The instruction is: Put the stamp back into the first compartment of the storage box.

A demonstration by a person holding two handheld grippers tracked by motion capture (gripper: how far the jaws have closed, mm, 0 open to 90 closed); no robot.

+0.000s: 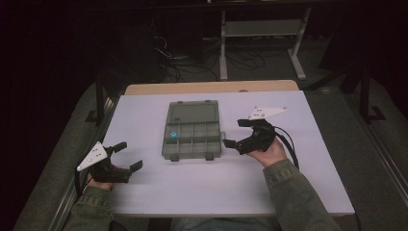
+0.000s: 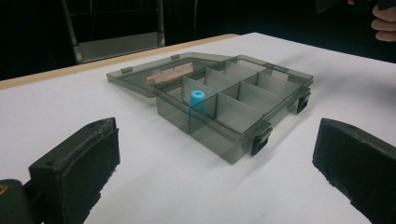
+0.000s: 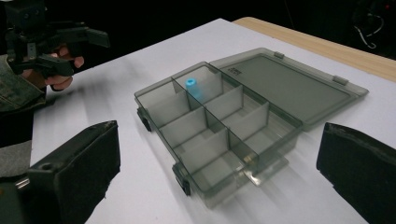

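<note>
White desk (image 1: 159, 192), wooden edge at far side; open grey compartment box (image 1: 192, 144) lies flat near middle, lid back.

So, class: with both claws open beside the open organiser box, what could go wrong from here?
1. The blue cylinder stands upright in a narrow compartment; a wide-open left claw may catch the dividers instead of gripping it.
2. The organiser box looks light and nothing holds it, so a push from the right claw could slide it across the white table.
3. The lid lies flat behind; pressing on it might tip the box.
</note>
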